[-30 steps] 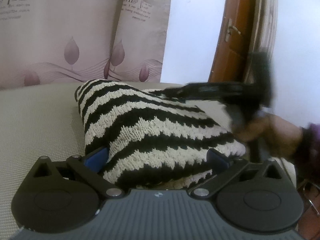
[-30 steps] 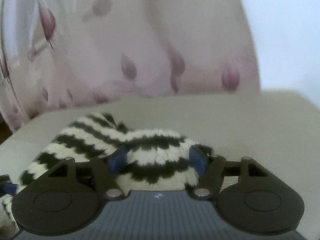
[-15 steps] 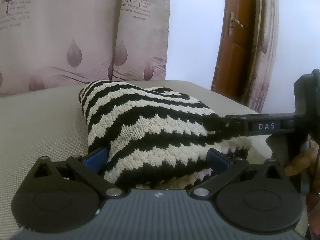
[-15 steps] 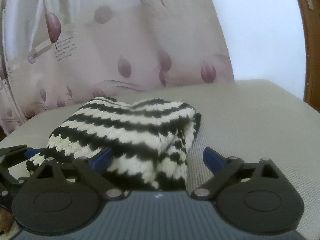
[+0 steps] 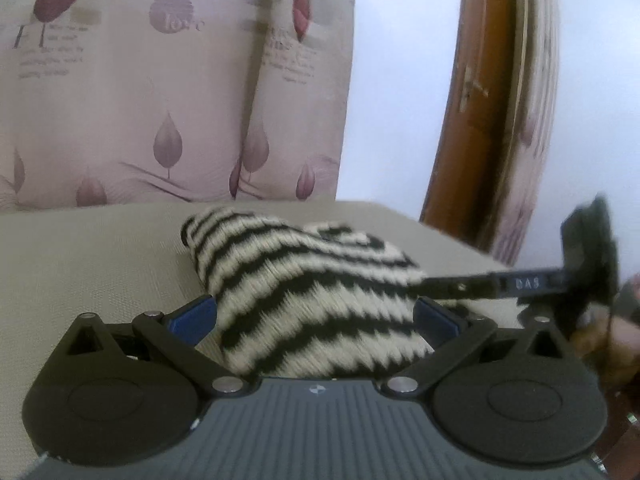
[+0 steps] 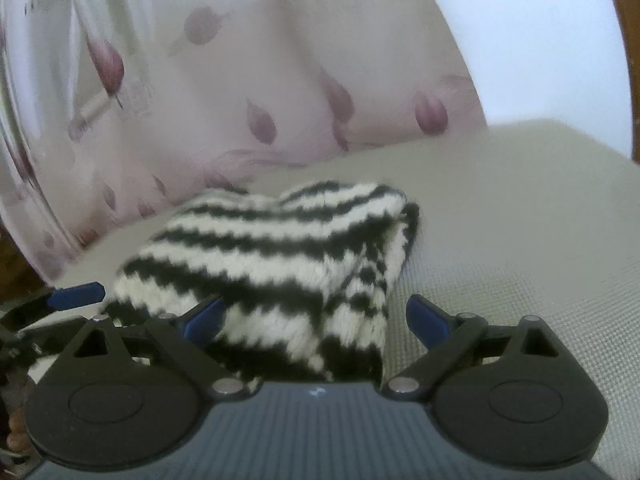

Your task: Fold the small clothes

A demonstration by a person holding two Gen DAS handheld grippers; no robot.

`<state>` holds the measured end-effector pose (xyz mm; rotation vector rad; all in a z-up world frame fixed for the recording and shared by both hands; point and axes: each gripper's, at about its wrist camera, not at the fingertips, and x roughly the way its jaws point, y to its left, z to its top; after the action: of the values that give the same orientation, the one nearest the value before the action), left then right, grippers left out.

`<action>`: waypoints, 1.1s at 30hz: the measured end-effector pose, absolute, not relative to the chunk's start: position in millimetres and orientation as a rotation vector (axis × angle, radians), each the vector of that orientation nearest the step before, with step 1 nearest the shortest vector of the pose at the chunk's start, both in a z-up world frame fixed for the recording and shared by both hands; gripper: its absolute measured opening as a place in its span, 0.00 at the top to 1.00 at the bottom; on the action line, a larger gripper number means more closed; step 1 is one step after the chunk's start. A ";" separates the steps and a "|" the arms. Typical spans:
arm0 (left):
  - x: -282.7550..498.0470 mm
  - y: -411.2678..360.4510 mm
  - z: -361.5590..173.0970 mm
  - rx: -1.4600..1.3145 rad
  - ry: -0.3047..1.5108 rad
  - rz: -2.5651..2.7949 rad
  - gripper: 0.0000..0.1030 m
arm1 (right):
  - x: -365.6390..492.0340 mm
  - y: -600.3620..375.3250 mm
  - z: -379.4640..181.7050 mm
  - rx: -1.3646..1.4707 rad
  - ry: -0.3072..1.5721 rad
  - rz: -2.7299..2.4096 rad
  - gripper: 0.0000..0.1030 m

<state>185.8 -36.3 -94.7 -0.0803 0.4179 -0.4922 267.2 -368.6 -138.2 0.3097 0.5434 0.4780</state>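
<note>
A black-and-cream striped knit garment lies folded in a thick bundle on the beige padded surface. It also shows in the right wrist view. My left gripper is open, its blue pads on either side of the bundle's near end, not squeezing it. My right gripper is open at the bundle's near right corner. The right gripper shows from the side in the left wrist view, its fingers reaching onto the bundle's right edge. The left gripper's blue pad shows at the left of the right wrist view.
A pink curtain with leaf prints hangs behind the surface. A brown wooden door stands at the back right beside a white wall. The surface's edge runs close on the right.
The right gripper let go of the bundle and opened. Both grippers have drawn back a little from the garment, which rests folded on the surface.
</note>
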 end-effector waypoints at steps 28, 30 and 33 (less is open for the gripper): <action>267.6 5.2 -85.1 -0.368 0.653 -0.636 0.36 | 301.9 -338.1 -114.0 0.570 0.628 0.737 0.57; 246.9 16.3 -70.5 -0.352 0.643 -0.623 0.36 | 285.9 -328.3 -101.3 0.578 0.614 0.757 0.57; 215.3 34.5 -50.8 -0.324 0.633 -0.595 0.36 | 263.9 -309.9 -87.1 0.579 0.599 0.789 0.57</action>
<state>215.3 34.5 -50.8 -0.3245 0.6333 -0.5952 263.9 -309.9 -87.1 0.5786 0.5986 0.7888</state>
